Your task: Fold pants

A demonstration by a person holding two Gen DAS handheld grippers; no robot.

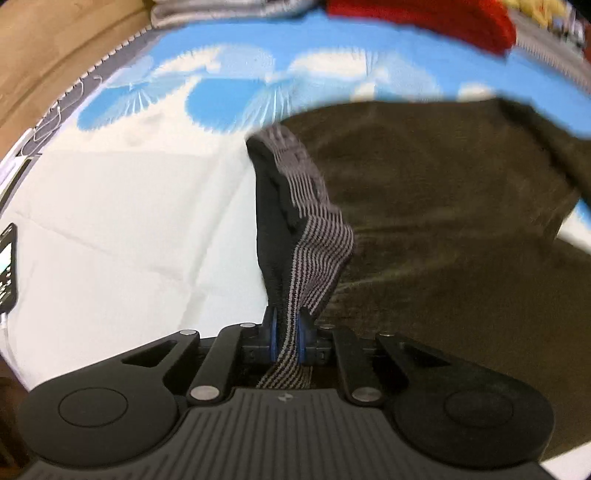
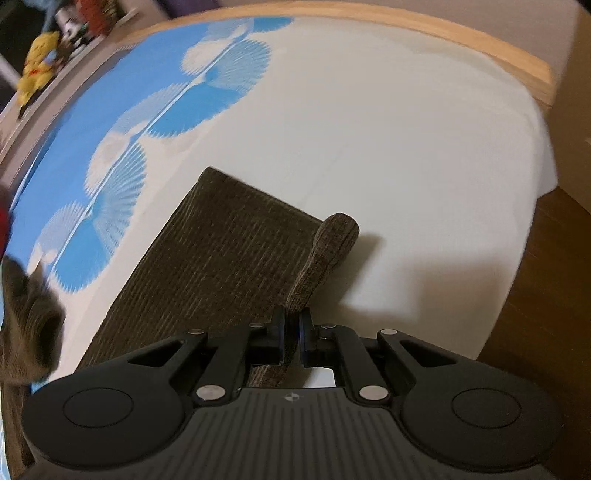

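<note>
Dark olive corduroy pants (image 1: 443, 206) lie spread on a white and blue bed sheet (image 1: 122, 206). My left gripper (image 1: 287, 325) is shut on the pants' striped grey elastic waistband (image 1: 314, 229), which stands up in a fold ahead of the fingers. In the right wrist view one pant leg (image 2: 218, 254) lies flat, its end toward the far side. My right gripper (image 2: 292, 325) is shut on a pinched-up ridge of the leg's hem (image 2: 332, 243), lifted off the sheet.
A phone (image 1: 8, 266) with a cable lies at the sheet's left edge. A red garment (image 1: 424, 18) and grey folded cloth (image 1: 221, 9) sit at the far side. A wooden bed rail (image 2: 443, 40) and the floor (image 2: 546, 295) border the right. A yellow plush toy (image 2: 37, 62) lies far left.
</note>
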